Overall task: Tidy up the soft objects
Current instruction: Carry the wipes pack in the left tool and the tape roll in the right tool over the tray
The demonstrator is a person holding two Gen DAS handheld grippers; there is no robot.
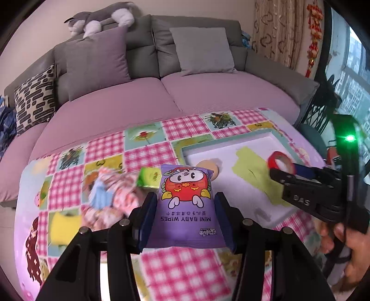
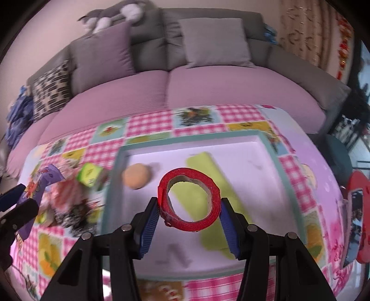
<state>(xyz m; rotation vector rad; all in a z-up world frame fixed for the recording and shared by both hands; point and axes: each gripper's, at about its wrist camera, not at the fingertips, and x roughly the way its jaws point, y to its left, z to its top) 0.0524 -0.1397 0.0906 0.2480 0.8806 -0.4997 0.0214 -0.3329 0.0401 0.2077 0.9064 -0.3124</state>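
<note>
My left gripper (image 1: 185,203) is shut on a purple pack of mini baby wipes (image 1: 186,203) and holds it above the chequered tablecloth. My right gripper (image 2: 189,208) is shut on a red tape roll (image 2: 189,199) and holds it over the white tray (image 2: 266,143). In the tray lie an orange sponge ball (image 2: 136,176) and a yellow-green cloth (image 2: 208,176). A green cube (image 2: 89,177) and a crumpled pink patterned cloth (image 1: 115,196) lie on the table left of the tray. The right gripper with the tape roll (image 1: 281,162) also shows in the left wrist view.
The table with its pink chequered cloth (image 1: 185,273) stands in front of a grey sofa (image 1: 208,88) with cushions and a plush toy (image 1: 101,18). A red heart-shaped object (image 2: 360,220) sits at the table's right edge.
</note>
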